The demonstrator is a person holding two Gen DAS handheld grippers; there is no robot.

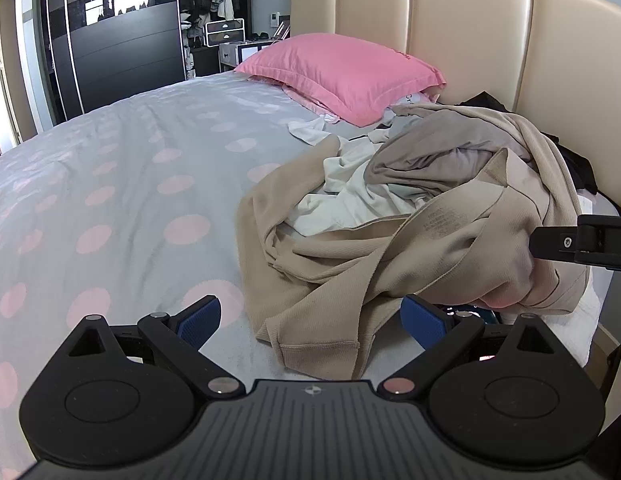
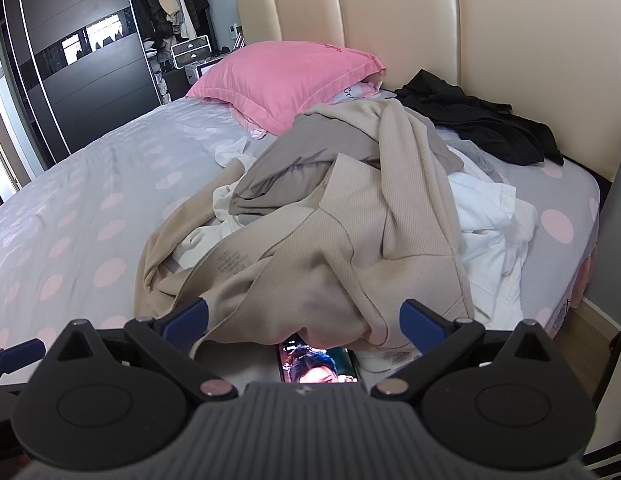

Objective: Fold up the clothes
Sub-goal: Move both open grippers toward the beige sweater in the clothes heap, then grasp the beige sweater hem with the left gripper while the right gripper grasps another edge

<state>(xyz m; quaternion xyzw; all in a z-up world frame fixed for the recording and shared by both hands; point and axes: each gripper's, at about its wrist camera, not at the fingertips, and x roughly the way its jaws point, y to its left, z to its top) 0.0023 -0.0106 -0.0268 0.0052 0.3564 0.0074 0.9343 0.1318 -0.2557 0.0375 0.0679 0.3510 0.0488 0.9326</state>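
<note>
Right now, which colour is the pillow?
Pink; the pillow shows best in the right wrist view.

The beige ribbed garment (image 1: 394, 264) carries a printed care label inside its neck (image 2: 235, 263), but the lines are too small to read. A black gripper part (image 1: 590, 242) at the right edge shows one white letter "D".

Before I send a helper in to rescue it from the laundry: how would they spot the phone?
Start at the bed with the pink-dotted grey cover and find the clothes pile on the headboard side. At the pile's near edge, the beige ribbed garment hangs over the phone. It is the only hard, glowing thing there, its screen lit, half tucked under the fabric.
</note>
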